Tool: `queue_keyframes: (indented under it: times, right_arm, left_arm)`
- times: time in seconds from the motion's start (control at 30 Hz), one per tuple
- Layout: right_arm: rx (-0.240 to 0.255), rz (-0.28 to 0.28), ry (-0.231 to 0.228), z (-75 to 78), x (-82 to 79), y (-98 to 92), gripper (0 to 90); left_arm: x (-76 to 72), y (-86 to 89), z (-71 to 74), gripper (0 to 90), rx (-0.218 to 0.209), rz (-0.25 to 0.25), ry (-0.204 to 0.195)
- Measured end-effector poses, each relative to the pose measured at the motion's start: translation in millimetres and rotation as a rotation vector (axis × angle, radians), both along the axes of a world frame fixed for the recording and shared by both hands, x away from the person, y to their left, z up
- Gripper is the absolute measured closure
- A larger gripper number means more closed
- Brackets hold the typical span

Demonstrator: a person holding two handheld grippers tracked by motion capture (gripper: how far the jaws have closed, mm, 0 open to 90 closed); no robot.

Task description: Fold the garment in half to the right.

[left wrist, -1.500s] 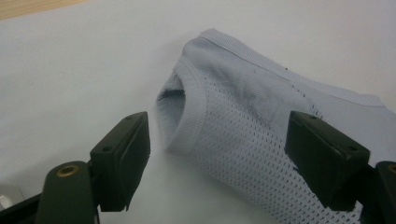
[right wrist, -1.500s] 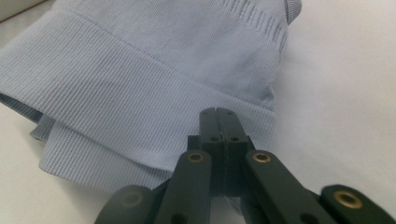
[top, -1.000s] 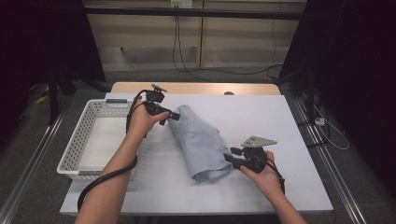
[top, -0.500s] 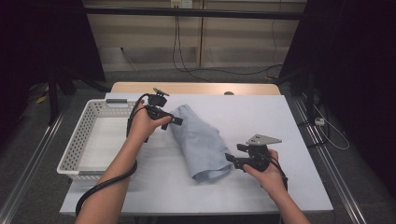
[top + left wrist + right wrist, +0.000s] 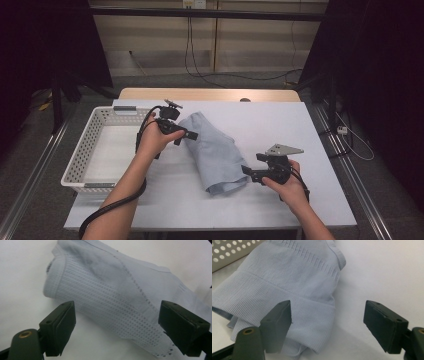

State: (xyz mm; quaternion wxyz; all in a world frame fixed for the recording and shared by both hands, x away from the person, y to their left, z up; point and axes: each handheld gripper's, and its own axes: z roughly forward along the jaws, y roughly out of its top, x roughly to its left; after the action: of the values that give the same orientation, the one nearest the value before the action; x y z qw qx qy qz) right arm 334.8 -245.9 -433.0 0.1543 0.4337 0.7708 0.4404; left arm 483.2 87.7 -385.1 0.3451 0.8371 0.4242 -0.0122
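A folded light blue knitted garment [image 5: 212,150] lies slantwise on the white table [image 5: 280,125]. My left gripper [image 5: 186,135] is at its far left end, open; in the left gripper view [image 5: 117,307] the ribbed, perforated fabric [image 5: 105,295] lies on the table just beyond the spread jaws. My right gripper [image 5: 248,172] is at the garment's near right corner. Its jaws have just been opening and stand apart [image 5: 328,305], with nothing pressed between them. The garment's ribbed hem [image 5: 294,302] lies beside and behind one black pad [image 5: 278,322].
A white perforated basket [image 5: 85,150] stands at the table's left, its wall [image 5: 227,252] showing past the garment in the right gripper view. Bare white table surface lies right of the garment. A wooden strip [image 5: 210,94] edges the far side. Cables trail from both grippers.
The right gripper's jaws have spread and come off the garment's near corner, which now lies flat. The left hand has drawn slightly back from the garment's far end.
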Motion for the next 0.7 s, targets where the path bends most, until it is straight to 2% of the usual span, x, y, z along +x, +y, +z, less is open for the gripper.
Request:
queue_keyframes:
  times: [0.23,0.57,0.7]
  right_arm:
    - [-0.014,0.0,-0.009,1.8,-4.5,-1.8,19.8]
    - [-0.007,-0.015,-0.021,2.6,-8.3,-4.5,18.8]
    - [-0.011,-0.016,-0.029,2.9,-9.4,-5.1,18.6]
  left_arm:
    - [-9.3,-6.1,0.8,13.4,-0.012,-0.01,0.005]
    - [-15.7,-19.0,-2.3,10.5,0.004,-0.018,0.021]
    - [-18.1,-25.6,-9.3,10.3,0.006,-0.02,0.027]
